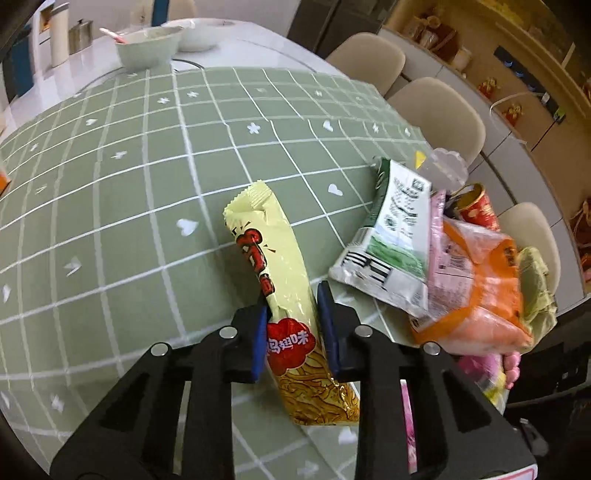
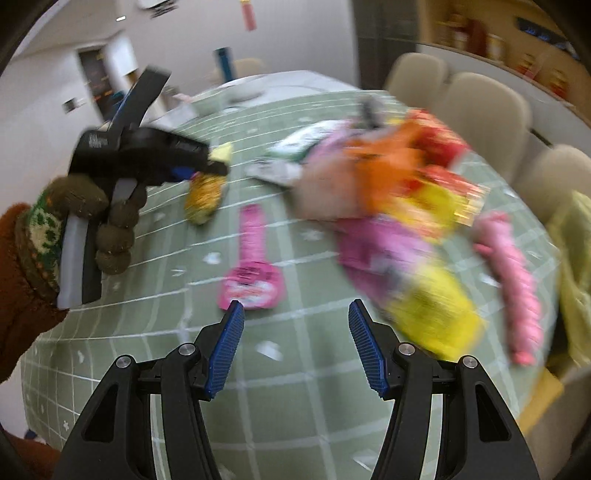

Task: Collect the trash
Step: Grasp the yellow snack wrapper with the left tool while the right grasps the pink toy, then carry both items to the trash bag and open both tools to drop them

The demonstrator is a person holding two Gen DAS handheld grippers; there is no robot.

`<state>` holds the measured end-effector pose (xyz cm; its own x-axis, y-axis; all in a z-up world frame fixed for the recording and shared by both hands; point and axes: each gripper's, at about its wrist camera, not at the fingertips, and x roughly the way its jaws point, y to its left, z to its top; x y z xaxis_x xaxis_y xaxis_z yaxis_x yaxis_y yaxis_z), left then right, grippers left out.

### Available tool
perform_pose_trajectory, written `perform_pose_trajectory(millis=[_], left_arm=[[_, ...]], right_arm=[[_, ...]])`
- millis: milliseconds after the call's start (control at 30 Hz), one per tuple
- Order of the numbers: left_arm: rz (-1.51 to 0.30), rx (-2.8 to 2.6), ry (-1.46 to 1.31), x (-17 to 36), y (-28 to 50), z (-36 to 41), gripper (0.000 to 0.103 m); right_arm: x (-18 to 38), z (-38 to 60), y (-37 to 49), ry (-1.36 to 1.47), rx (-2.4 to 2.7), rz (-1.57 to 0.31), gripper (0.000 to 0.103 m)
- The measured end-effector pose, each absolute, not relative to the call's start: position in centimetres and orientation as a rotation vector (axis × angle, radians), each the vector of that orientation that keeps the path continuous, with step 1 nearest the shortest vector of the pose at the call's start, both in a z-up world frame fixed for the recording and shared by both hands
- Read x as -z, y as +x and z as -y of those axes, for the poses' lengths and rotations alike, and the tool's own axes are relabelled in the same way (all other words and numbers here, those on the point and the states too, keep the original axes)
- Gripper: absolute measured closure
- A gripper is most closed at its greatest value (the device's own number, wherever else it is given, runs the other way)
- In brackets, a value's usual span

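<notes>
The left gripper (image 1: 293, 328) clamps a long yellow noodle packet (image 1: 284, 288) across its lower half; the packet's long axis runs away from the camera, crimped end tilted up over the green checked tablecloth (image 1: 129, 192). The right gripper (image 2: 295, 347) hangs open and empty above the cloth. Just beyond lies a pink wrapper (image 2: 251, 269), lengthwise away. Further right sits a blurred heap of wrappers (image 2: 388, 177).

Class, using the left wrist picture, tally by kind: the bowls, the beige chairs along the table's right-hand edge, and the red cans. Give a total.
Bowls: 2
Beige chairs: 3
Red cans: 1
Total: 6
</notes>
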<state>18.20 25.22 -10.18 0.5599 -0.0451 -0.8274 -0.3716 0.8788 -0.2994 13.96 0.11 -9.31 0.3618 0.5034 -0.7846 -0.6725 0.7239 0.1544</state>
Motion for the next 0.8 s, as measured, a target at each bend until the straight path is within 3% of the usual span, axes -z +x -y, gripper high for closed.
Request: perform_pose_trajectory(millis=[233,267,300,333,500,800], left_arm=[[-0.889,-0.253,-0.493,5.9,12.6,-24.1,0.08],[-0.882,-0.259,-0.478,5.6,12.2,-23.8,0.08],[-0.877,-0.266,-0.463,5.3,11.9,-23.7,0.08],[-0.869,-0.28,-0.444,4.8,11.3,-23.3,0.079],[-0.843,-0.296,-0.467,3.6,9.1,-22.5,0.079],[-0.826,-0.18,-0.378,2.0,8.7,-18.8,0.079]], right_arm=[[11.0,-3.3,15.3,-0.293,-0.865,-0.93,0.047],[11.2,-3.4,15.7,-0.29,-0.876,-0.936,0.052],[11.3,-3.4,16.2,-0.272,-0.902,-0.957,0.066],[11.4,-3.4,16.5,-0.254,-0.925,-0.984,0.073],[10.7,-2.9,16.9,-0.253,-0.957,-1.016,0.085],[6.4,1.9,16.3,-0.213,-0.878,-0.931,0.087]])
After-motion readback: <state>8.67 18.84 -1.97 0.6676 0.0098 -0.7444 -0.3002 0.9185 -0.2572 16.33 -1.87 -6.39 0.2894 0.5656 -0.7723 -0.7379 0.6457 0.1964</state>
